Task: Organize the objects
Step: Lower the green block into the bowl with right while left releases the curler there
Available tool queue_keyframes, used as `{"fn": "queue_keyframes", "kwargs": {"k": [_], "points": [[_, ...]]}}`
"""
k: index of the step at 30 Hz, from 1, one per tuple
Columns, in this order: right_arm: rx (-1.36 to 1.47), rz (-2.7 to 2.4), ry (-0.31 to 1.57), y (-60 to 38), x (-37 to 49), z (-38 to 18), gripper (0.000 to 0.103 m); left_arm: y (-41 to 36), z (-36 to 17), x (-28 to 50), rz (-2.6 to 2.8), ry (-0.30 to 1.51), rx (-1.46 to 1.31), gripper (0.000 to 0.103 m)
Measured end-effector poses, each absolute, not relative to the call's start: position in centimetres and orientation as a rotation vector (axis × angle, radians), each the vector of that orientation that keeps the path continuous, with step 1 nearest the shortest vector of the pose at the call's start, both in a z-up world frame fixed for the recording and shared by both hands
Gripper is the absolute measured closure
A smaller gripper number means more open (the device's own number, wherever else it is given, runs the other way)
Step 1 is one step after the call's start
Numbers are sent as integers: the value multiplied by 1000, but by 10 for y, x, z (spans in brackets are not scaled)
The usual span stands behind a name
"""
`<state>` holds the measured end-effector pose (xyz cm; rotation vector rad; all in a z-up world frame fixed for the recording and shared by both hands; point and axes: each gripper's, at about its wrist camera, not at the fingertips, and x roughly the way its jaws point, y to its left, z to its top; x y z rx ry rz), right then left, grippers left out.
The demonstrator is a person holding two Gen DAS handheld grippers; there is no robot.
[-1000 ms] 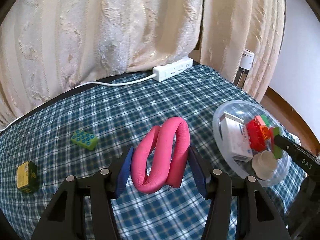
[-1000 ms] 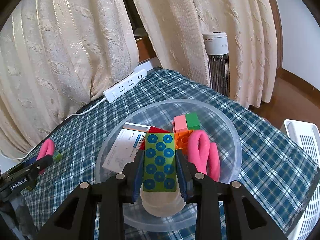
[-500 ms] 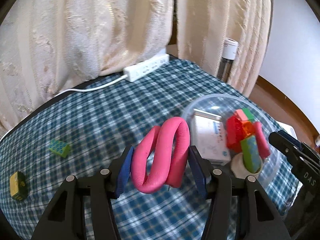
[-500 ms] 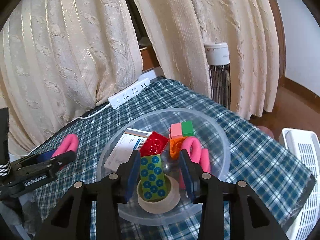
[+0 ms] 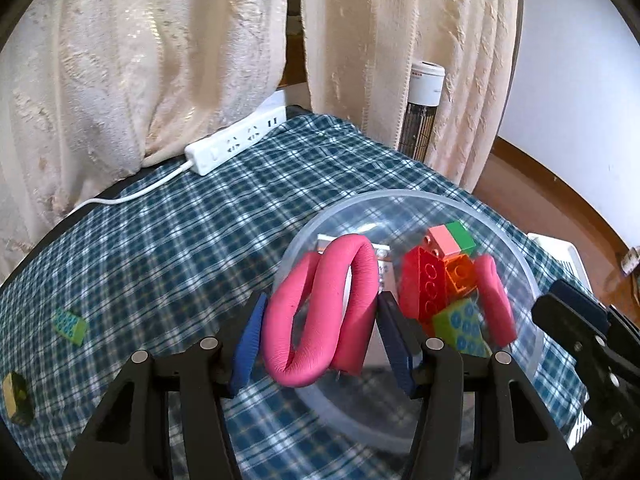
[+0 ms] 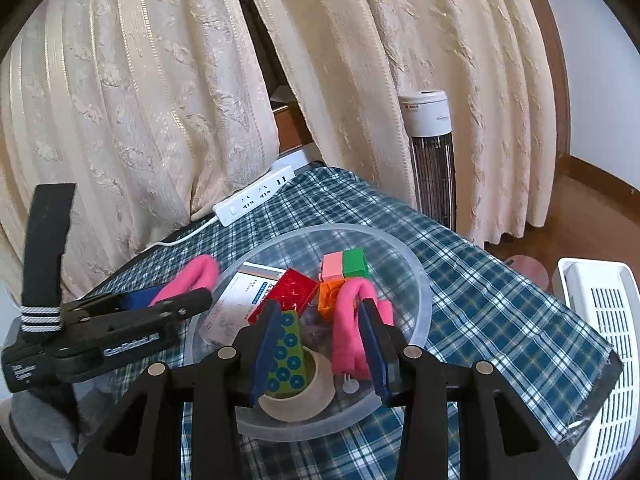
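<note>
Over the bowl rim: left tongs (image 5: 320,340) clenched on a pink foam twist (image 5: 320,312), carried at the near-left edge of the clear bowl (image 5: 400,200) on the plaid table (image 5: 180,240).
Right tongs: right tongs (image 6: 320,344) released, pads apart and nothing pinched; green dotted brick (image 6: 286,356) lies free just below them, leaning on the tape roll (image 6: 316,392).
Risk 1: twist looks only part over the rim; let go from here and it could fall on the rim and flop onto the cloth. Cause: springy loop, release too near the edge.
Risk 2: both tongs crowd the same bowl; a bump could knock it. Cause: right tongs parked above the bowl's near side.
Risk 3: bowl already piled up, so the twist may roll off the heap.
Twist look: soft pink tube, matte, bent into a folded loop, squeezed at its sides by the blue pads.
Bowl contents: second pink twist (image 6: 352,320), red brick (image 6: 294,292), orange brick (image 6: 328,298), pink-and-green bricks (image 6: 344,264), white booklet (image 6: 240,300).
Left on table: small green brick (image 5: 70,325), dark yellow-green block (image 5: 16,398), both well apart from the bowl.
Stage guess: late, two strays to go.
</note>
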<state>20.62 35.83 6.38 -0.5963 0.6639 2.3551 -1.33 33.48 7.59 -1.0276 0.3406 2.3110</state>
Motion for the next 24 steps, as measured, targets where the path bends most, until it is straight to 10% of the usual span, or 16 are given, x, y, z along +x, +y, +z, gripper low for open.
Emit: {"fn": "queue_keyframes", "kwargs": {"k": [24], "points": [[-615,2367,690,344,195,64,54,298,79,-21,2323,212,-1080,34]]}}
